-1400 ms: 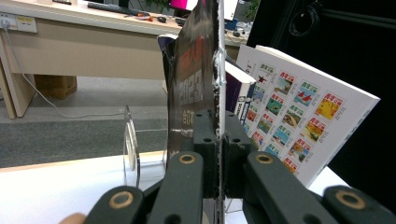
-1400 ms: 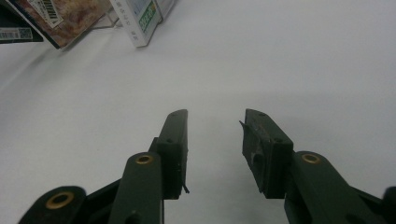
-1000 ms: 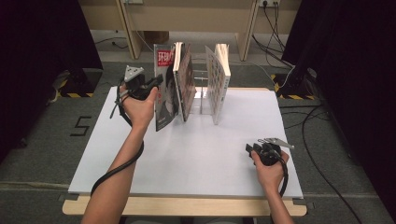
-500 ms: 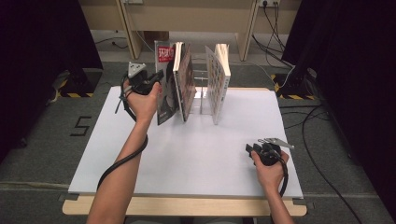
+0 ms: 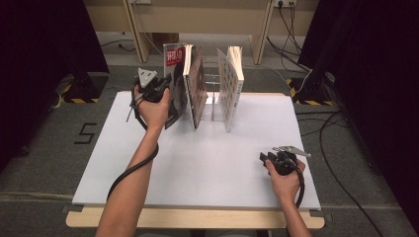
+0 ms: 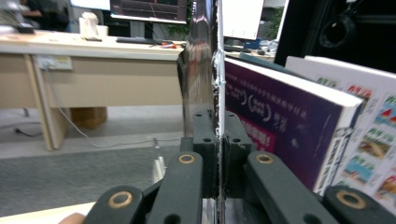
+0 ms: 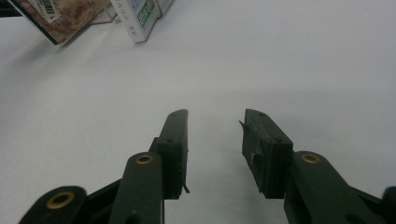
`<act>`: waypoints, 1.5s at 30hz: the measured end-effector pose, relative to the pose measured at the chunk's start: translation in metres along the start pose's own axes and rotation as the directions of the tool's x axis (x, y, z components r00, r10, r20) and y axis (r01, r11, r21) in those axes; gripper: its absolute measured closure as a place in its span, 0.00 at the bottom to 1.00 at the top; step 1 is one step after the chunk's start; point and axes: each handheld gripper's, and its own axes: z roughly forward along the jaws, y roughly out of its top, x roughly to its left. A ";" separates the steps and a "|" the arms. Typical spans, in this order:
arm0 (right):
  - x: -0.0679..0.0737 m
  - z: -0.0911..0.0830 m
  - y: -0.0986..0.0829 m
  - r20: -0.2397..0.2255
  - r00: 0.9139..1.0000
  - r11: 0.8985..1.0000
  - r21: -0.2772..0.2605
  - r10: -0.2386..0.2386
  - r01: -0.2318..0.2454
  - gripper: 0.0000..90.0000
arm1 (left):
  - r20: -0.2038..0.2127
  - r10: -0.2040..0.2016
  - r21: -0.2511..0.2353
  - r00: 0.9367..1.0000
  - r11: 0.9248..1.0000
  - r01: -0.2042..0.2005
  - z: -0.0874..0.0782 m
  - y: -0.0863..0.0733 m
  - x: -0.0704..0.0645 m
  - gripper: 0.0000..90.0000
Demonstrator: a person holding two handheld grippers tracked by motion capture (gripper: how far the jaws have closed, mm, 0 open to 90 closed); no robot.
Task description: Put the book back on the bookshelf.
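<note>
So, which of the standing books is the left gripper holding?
The leftmost book, with the red label on its cover. The left gripper is shut on its edge; the other books stand free.

On the grey floor left of the table, a dark number "5" is painted or taped. The leftmost book, the one that the left gripper holds, has a red label with white characters at the top of its cover; they are too small to read. In the left gripper view, the purple book carries pale print on its cover, with round brackets among it, but the words are blurred. In the right gripper view, a barcode with small digits stands on a book's back cover; the digits are not readable.
</note>
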 end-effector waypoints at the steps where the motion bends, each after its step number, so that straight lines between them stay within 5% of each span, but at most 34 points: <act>1: 0.000 0.000 0.000 0.000 1.000 1.000 0.000 -0.003 0.003 0.68 | -0.005 0.015 -0.002 1.000 1.000 -0.015 -0.001 -0.001 0.000 0.96; 9: 0.002 0.000 0.000 -0.002 1.000 1.000 0.005 -0.009 0.009 0.68 | -0.053 0.122 -0.021 0.991 0.992 -0.123 -0.017 -0.013 0.006 0.95; 16: 0.003 0.000 0.000 -0.003 1.000 1.000 0.004 -0.012 0.012 0.68 | -0.069 0.158 -0.016 0.985 0.987 -0.160 -0.038 -0.027 0.011 0.94; 30: 0.007 -0.001 0.000 -0.002 1.000 1.000 0.009 -0.014 0.014 0.68 | -0.055 0.128 0.033 0.990 0.991 -0.126 -0.079 -0.064 0.012 0.94; 45: 0.009 0.000 0.000 -0.002 1.000 1.000 0.007 -0.022 0.022 0.68 | -0.038 0.090 0.054 0.995 0.995 -0.088 -0.089 -0.077 0.019 0.92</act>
